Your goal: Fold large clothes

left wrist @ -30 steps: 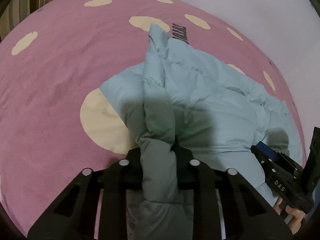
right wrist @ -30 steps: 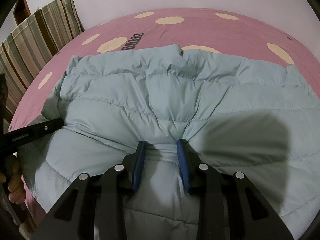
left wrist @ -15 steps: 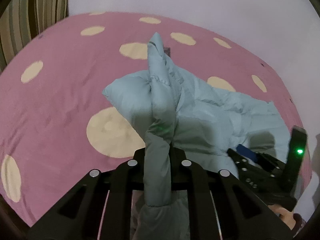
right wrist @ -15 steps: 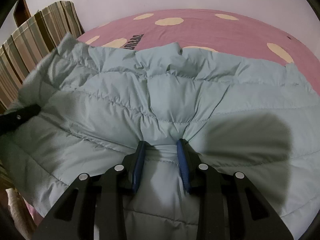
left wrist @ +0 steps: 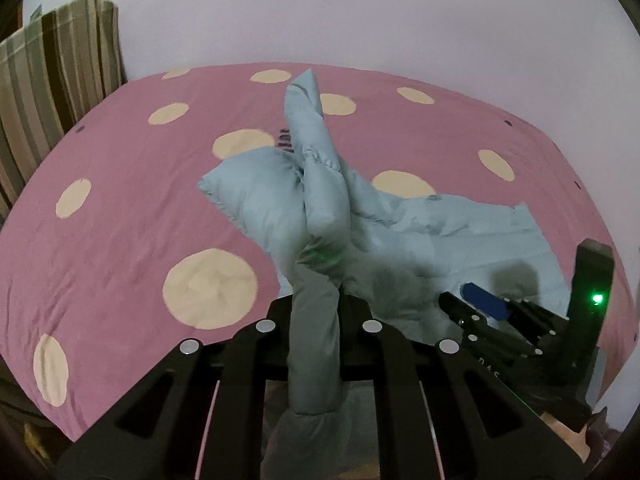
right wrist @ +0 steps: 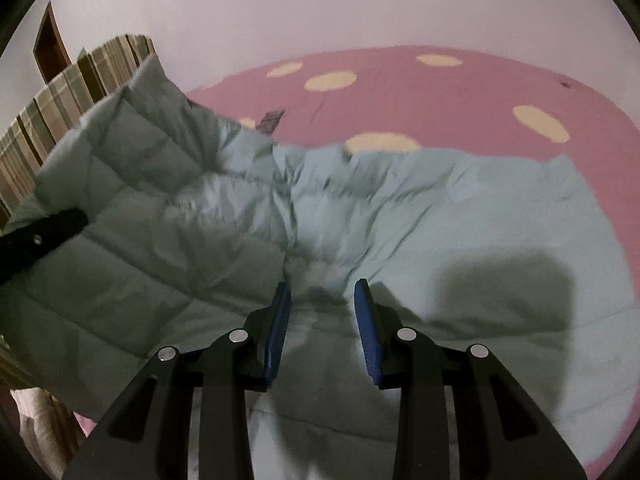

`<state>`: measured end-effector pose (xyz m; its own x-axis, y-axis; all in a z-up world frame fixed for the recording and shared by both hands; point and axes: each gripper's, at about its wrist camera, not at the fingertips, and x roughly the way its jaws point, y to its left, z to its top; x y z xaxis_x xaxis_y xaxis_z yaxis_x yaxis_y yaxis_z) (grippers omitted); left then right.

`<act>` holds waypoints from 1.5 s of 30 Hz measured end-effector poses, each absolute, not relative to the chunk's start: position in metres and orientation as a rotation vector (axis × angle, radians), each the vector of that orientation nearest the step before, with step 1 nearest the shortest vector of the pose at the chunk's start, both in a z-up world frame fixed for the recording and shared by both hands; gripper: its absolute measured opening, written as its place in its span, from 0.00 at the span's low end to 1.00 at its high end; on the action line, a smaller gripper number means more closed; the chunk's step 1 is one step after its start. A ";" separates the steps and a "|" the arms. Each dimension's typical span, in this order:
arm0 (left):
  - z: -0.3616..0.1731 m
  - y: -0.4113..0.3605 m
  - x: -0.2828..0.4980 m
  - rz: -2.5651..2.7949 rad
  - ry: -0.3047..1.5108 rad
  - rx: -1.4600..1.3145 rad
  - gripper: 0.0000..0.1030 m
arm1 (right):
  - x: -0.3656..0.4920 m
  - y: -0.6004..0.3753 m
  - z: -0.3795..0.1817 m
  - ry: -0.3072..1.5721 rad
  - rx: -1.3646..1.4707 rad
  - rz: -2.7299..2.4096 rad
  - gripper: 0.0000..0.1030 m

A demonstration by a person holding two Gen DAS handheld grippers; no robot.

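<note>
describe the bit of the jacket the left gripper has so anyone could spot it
On the pink bedspread with cream dots lies a pale blue puffer jacket. The left gripper pinches its left edge, the only part lifted into an upright ridge.

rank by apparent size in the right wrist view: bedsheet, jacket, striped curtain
1. jacket, fills most of the frame, though it is nearest the camera
2. bedsheet
3. striped curtain, smallest

left claw [left wrist: 316, 320] clamps jacket [left wrist: 320, 200] fold — lifted over pink bedspread [left wrist: 120, 208]
</note>
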<state>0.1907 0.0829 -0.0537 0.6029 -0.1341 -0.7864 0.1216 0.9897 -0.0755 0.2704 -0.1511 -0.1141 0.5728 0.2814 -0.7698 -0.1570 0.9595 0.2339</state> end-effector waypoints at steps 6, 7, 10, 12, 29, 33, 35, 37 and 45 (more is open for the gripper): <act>-0.044 0.027 0.183 -0.193 0.876 0.066 0.10 | 0.258 -0.197 -0.097 0.878 0.188 0.208 0.33; -0.043 0.013 0.181 -0.204 0.870 0.083 0.10 | 0.256 -0.204 -0.096 0.872 0.194 0.198 0.33; -0.044 -0.021 0.179 -0.239 0.862 0.117 0.10 | 0.249 -0.234 -0.092 0.853 0.215 0.153 0.33; -0.048 -0.048 0.178 -0.272 0.862 0.138 0.10 | 0.246 -0.260 -0.092 0.849 0.251 0.121 0.33; -0.131 -0.183 0.162 -0.381 0.920 0.282 0.11 | 0.222 -0.375 -0.123 0.885 0.409 -0.087 0.33; -0.119 -0.178 0.153 -0.411 0.916 0.263 0.18 | 0.220 -0.381 -0.123 0.887 0.414 -0.100 0.33; -0.109 -0.171 0.147 -0.439 0.912 0.224 0.31 | 0.222 -0.381 -0.121 0.883 0.415 -0.103 0.33; -0.099 -0.165 0.140 -0.468 0.902 0.185 0.38 | 0.223 -0.377 -0.118 0.883 0.417 -0.099 0.33; -0.063 -0.108 0.121 -0.480 0.821 0.052 0.52 | 0.225 -0.361 -0.098 0.864 0.430 -0.044 0.42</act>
